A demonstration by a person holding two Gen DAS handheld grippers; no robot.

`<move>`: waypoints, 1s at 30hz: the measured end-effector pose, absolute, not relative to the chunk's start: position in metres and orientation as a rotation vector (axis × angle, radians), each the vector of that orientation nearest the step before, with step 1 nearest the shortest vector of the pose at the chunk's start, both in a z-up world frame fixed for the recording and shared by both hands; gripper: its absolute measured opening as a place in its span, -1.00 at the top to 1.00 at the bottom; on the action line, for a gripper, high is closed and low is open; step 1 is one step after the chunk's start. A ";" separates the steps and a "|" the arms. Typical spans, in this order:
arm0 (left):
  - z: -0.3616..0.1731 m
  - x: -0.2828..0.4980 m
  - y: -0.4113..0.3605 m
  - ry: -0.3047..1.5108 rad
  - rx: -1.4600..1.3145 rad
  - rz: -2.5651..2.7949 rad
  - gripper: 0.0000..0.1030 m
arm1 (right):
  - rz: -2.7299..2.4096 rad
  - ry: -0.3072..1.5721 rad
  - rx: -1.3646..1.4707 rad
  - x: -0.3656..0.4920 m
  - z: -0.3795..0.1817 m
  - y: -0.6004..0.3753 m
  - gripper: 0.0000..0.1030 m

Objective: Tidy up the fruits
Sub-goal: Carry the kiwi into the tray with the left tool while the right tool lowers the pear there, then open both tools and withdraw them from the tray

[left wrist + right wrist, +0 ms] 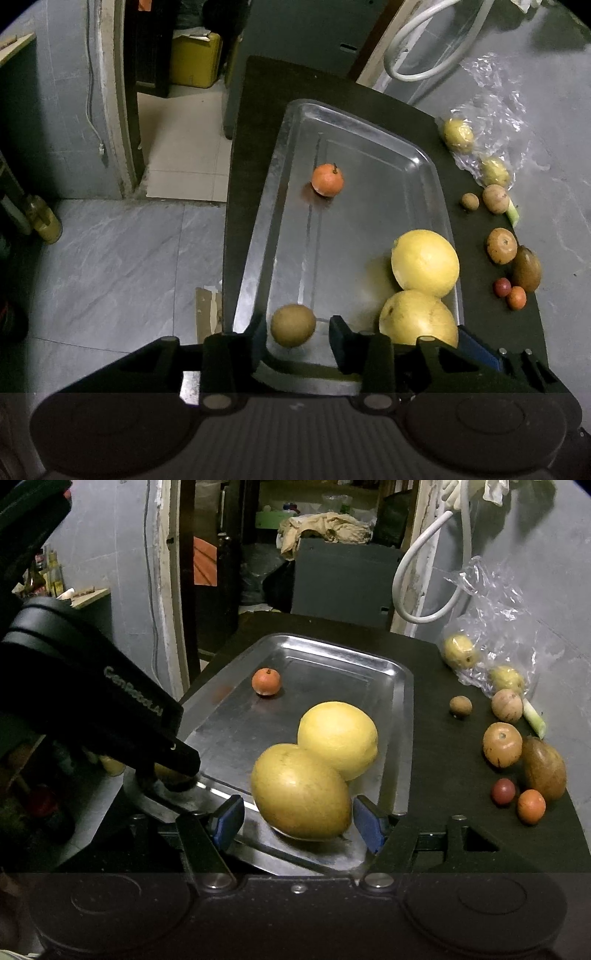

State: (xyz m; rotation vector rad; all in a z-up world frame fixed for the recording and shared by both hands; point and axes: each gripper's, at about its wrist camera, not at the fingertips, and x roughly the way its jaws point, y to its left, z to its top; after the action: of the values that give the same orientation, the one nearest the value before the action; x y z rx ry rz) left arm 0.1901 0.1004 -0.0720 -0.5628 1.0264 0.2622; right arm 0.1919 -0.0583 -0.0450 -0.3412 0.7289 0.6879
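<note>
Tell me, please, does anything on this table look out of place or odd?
Yes: a crumpled clear plastic bag lies at the table's far right corner with two yellow-green fruits partly inside it. A pale green stalk scrap lies beside the loose fruit. The metal tray also sits skewed, its near corner overhanging the table edge.

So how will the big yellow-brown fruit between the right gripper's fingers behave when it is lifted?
The big yellow-brown fruit looks rounded and smooth, so it may slip between the blue pads. It seems large for the right hand-held gripper, so probably heavy. On the metal tray it could roll.
</note>
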 end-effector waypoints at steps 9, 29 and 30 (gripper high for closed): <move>-0.060 0.184 0.084 1.016 -0.538 0.227 -0.46 | 0.670 0.725 -0.332 0.191 -0.040 -0.077 -0.73; -0.053 0.186 0.019 1.099 -0.479 0.133 -0.87 | 0.466 0.774 -0.284 0.200 -0.046 -0.162 -0.94; -0.052 0.188 0.016 1.093 -0.483 0.117 -0.88 | 0.455 0.777 -0.278 0.202 -0.046 -0.167 -0.95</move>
State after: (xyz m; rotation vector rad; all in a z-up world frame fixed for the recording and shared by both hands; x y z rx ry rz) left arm 0.1881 0.0157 -0.0524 -0.4828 1.0934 0.1166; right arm 0.2022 -0.1675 -0.0464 -0.2782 0.7769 0.4547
